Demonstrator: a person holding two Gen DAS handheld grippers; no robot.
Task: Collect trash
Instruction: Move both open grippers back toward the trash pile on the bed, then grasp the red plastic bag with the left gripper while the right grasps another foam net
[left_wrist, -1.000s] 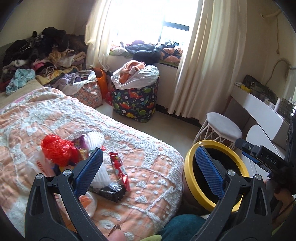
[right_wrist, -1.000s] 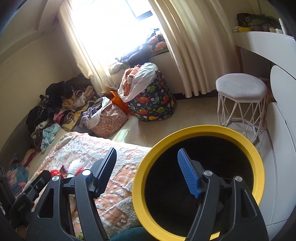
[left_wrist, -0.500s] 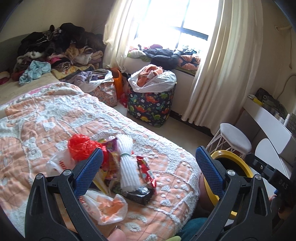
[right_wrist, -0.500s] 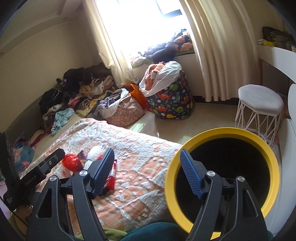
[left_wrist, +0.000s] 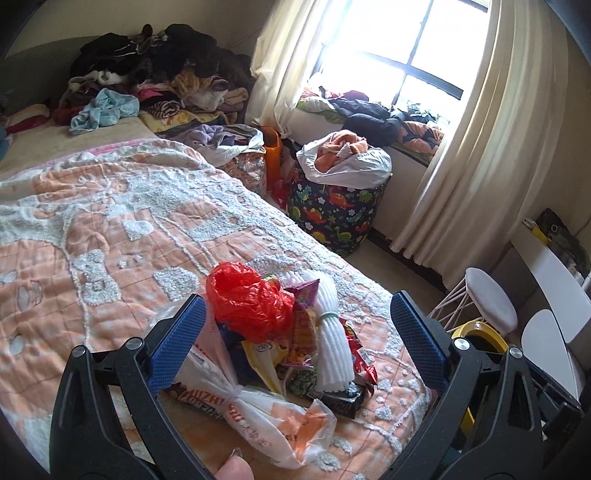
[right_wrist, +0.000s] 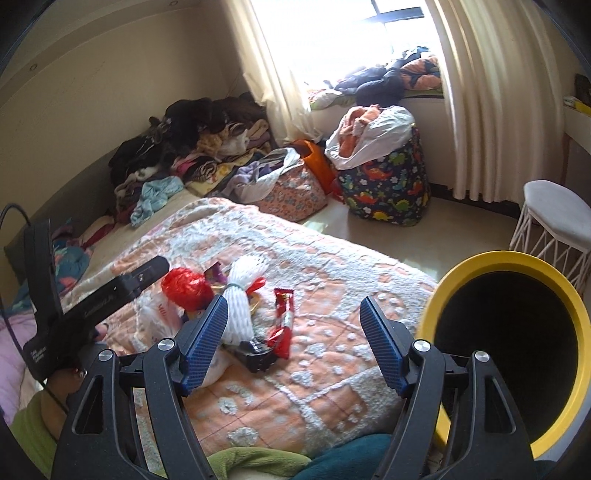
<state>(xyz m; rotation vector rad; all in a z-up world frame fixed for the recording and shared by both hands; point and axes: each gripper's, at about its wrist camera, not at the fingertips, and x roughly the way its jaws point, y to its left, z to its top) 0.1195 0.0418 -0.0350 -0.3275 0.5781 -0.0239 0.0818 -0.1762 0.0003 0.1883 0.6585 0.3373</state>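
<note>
Both grippers, left and right, hover with fingers spread wide over trash on the bed, beside a yellow-rimmed bin.

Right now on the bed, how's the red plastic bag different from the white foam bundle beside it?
The red plastic bag is crumpled into a loose ball; the white foam bundle is long, ribbed and tied near its middle with a thin band. The bag sits nearer the left claw, the bundle on the side toward the yellow-rimmed bin. Both lie in one trash pile on the quilt, neither gripped.
</note>
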